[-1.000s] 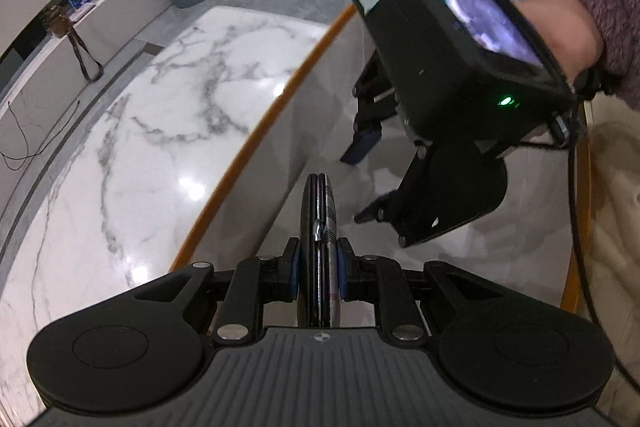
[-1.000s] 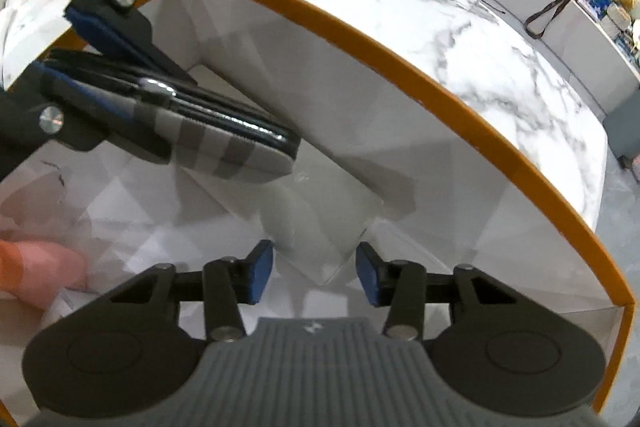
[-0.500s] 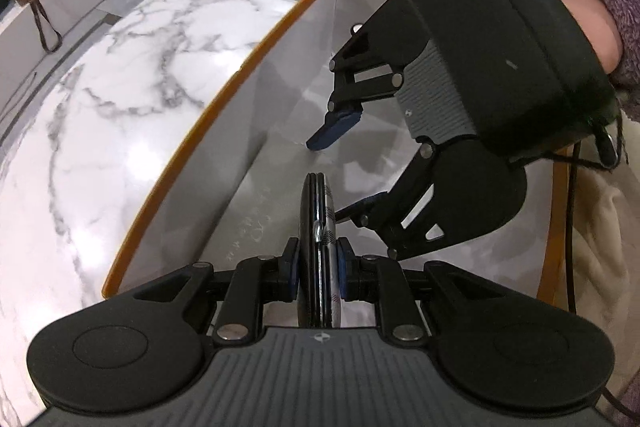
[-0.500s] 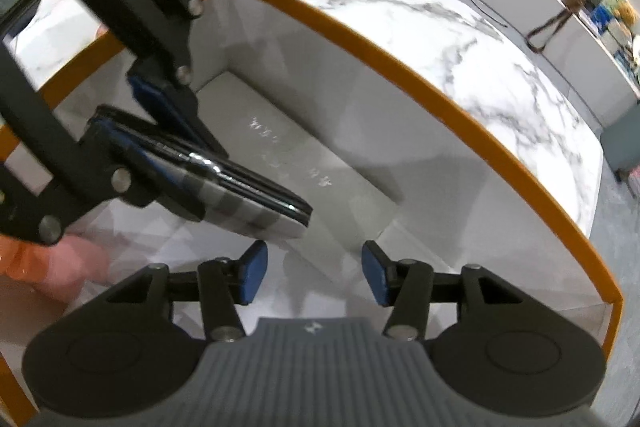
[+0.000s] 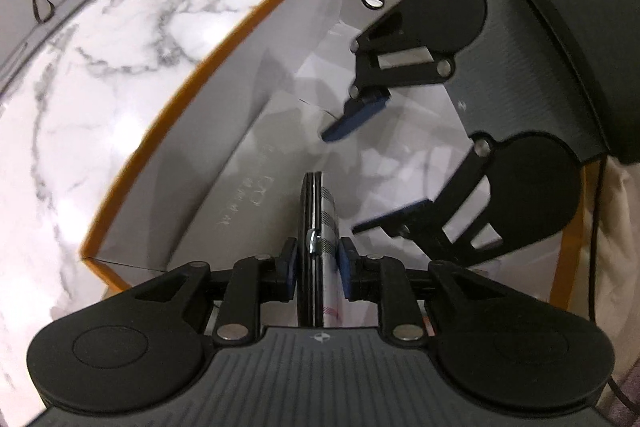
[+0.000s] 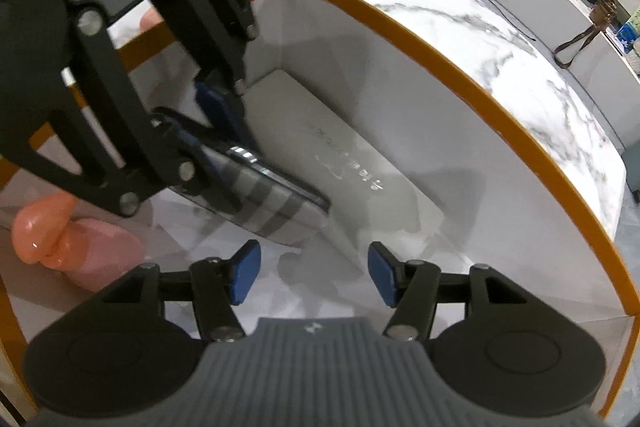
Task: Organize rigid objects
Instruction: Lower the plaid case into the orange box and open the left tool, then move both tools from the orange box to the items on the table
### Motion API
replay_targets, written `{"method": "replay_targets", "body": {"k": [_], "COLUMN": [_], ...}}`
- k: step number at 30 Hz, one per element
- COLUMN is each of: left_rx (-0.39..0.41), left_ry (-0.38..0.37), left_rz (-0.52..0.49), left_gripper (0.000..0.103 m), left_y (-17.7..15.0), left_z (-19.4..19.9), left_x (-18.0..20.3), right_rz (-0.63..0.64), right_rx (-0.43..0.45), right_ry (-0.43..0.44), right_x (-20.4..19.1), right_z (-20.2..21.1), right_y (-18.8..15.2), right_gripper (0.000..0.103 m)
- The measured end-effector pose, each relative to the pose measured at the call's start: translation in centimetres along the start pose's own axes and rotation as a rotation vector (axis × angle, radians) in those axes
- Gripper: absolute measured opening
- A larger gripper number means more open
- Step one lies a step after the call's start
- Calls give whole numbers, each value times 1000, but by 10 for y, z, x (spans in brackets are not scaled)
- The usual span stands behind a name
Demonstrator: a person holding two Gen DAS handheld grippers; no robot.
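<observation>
Plaid case (image 6: 276, 215) pinched edge-on in left gripper (image 5: 316, 269), jaws starting to ease open, hanging low inside orange-rimmed box (image 6: 472, 95). Right gripper (image 6: 314, 277) empty, spreading. Lower until it touches the box floor, release fully there, clear of pink item (image 6: 80, 247)

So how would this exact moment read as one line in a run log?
left gripper: jaws opening, plaid case between pads | right gripper: opening, empty | both over orange-rimmed box
</observation>
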State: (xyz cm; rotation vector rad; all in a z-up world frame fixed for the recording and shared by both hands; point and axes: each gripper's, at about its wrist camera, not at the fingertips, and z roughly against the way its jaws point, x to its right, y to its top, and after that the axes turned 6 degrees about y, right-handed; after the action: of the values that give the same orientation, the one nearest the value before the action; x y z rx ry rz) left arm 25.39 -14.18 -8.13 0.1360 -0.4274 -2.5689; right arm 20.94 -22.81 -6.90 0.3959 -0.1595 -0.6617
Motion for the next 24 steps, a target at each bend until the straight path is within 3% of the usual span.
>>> {"method": "replay_targets", "body": {"k": [11,19,21,24], "left_rx": [78,148,156,170], "left_ry": [84,165,178,183], "left_rz": [33,114,125,146], "left_gripper": [25,25,25,25], "left_y": [-6,-11,-16,-15], "left_z": [24,44,52,58], "left_x": [-3,-10,-14,-18], "right_rz": [-90,-243,-306,-324], "right_rx": [34,-42,-79,-96], "right_ry": [62,107,175,181], "right_x": [-5,2,8,5], "right_z": [4,-6,-12,-17], "right_y": [9,5,5,9], "right_gripper": [63,63,63,63]}}
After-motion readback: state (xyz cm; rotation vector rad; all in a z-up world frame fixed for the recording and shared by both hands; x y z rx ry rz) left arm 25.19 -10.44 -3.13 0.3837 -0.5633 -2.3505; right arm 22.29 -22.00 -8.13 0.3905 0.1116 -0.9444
